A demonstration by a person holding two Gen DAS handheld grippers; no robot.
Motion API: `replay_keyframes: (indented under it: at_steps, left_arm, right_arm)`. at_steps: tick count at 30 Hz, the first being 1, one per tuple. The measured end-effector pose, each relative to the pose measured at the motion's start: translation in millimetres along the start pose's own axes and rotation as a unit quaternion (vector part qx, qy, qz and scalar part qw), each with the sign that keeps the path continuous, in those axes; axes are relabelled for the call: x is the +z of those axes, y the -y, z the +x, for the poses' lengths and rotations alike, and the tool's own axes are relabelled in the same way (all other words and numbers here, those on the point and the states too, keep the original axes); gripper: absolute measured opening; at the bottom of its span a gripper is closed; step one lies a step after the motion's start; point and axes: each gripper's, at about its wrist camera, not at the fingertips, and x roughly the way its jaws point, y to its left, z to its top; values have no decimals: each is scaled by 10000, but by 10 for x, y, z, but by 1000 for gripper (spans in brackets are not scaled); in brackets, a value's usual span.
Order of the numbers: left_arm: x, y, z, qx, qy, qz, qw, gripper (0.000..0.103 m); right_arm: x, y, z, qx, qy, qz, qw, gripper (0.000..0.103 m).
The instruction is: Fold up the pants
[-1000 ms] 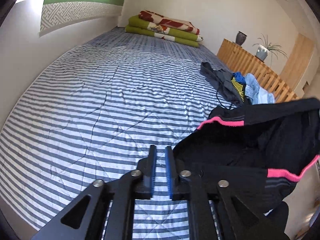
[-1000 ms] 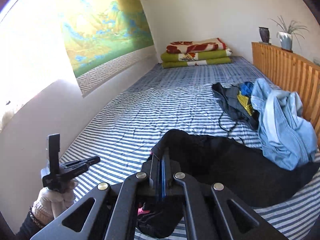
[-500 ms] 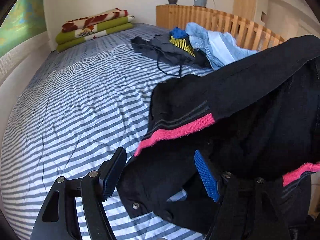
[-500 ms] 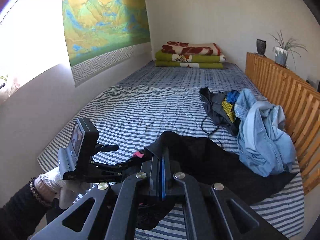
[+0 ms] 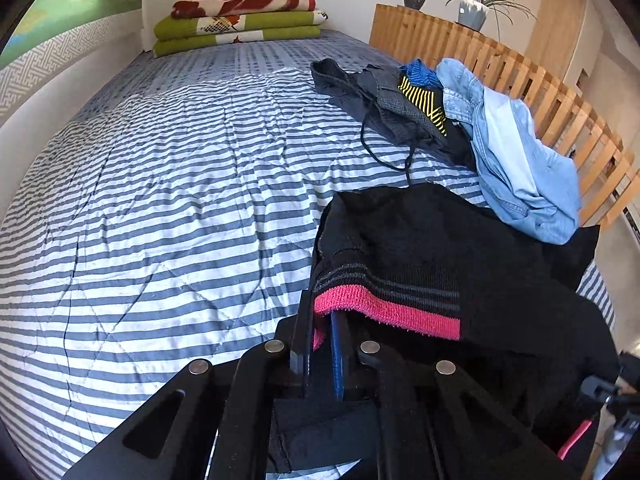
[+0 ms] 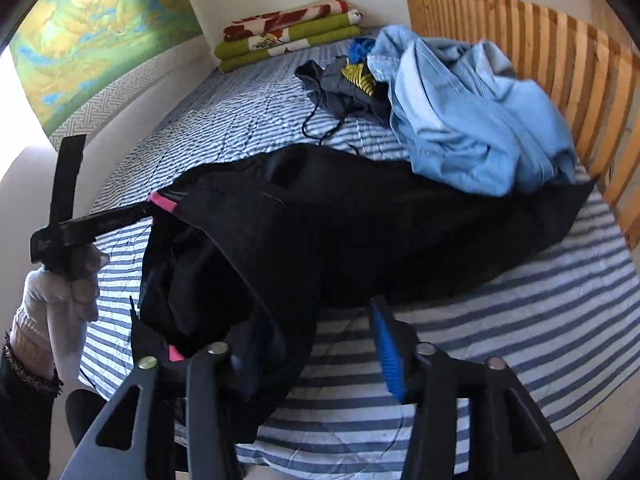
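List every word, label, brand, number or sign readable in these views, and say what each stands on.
None can be read.
Dark garment in the clothes pile: a scrap of white print beside the yellow stripes, too small and cut off.
Left gripper body: faint pale marking near the handle, blurred.
Black pants, wall painting, folded quilts: patterns only, no text.

Both wrist cameras looking down along their tools, sitting close over the black pants (image 5: 440,248) (left view from the waistband end), sharing the striped bed (image 6: 500,320)
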Motion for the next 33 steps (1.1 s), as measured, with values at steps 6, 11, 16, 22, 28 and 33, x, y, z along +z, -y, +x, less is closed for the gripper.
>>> replay_keyframes:
  at_steps: [6,11,16,22,28,33]
  left_arm:
    - [-20,-116,-157,-75,97,-229,9997,7]
    - [118,-519,-804,-430,701,-905,9925,6]
    - [373,-1165,-1815,-711,1544,-1747,9698,6]
    - [521,-2081,-3384,226,2544,-2149,9426,6]
    - [590,-2854,-5266,1906,3306,-2258,8963,6]
    - [1065,-2788,-5790,2652,3223,-1838,8899,6]
  right_arm:
    - [-494,-159,266,539,-619,508,9953,59]
    - [-569,-444,608,578,-1356,139,9890,3]
    - [142,-811,-154,398,-360,-583,9969,3]
    - [990,-1999,-1097,960,630,-1486,9822,3]
    - [1381,-3447,-1408,2504,629,-1998,9452,3]
    - [1488,-4212,-1691,3412,897,-2248,9083,3]
